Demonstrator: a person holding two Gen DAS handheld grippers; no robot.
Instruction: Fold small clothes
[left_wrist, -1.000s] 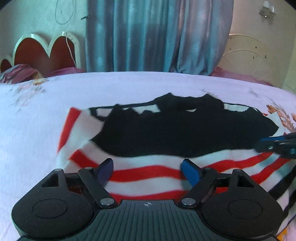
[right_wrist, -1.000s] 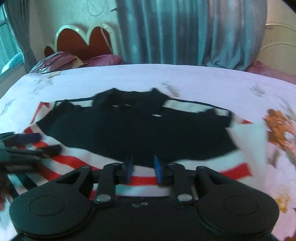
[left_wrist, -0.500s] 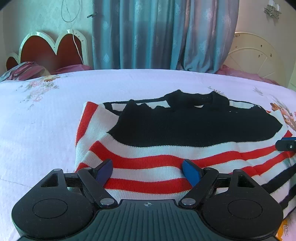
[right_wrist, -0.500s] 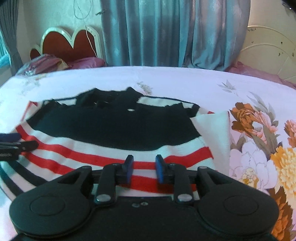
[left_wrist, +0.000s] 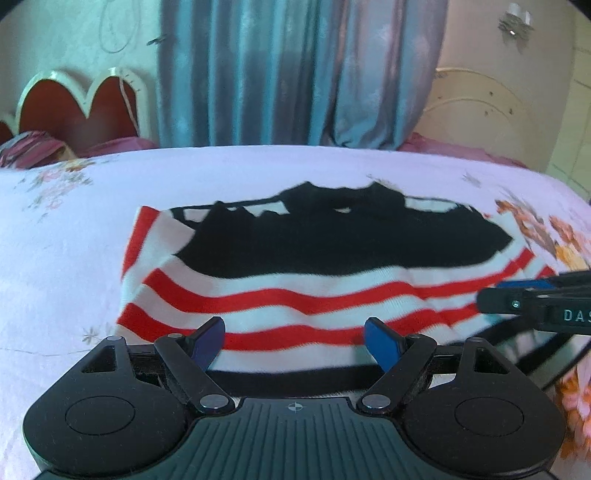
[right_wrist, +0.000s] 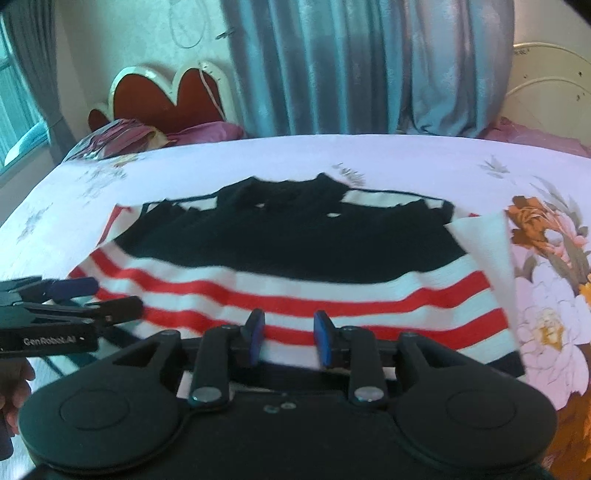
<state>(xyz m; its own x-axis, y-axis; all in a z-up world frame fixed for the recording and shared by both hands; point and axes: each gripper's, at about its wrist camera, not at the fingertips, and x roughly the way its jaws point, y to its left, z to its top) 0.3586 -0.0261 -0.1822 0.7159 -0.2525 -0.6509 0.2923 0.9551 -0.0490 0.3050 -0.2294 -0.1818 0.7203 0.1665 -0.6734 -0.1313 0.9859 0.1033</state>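
Right wrist view first: the right gripper (right_wrist: 289, 338) has its blue pads a short way apart and the jaws are opening, with the near hem of the knitted sweater with a black top and red-and-white stripes (right_wrist: 295, 258) seen between and just past them. No pad is pressing cloth, so I read this as a release, the fold edge just laid down so the stripes sit flat. Over in the left wrist view, the left gripper (left_wrist: 294, 341) stands wide apart, both blue fingertips (left_wrist: 382, 343) clear above the striped band, nothing clamped. That width looks like readiness for the next pinch rather than a grip.

Outward now: the sweater lies spread across the pale floral bedsheet (right_wrist: 424, 162), collar away from the cameras, hem nearest, one white flap already turned in at its right side. It sits near the middle of the bed, well apart from the red scalloped headboard (right_wrist: 166, 99) and the blue curtain (left_wrist: 295, 74) behind.

Poses: both tools tilt downward over the hem, side by side. Each gripper shows at the edge of the other's view, and part of a hand (right_wrist: 13, 402) shows low at the left.
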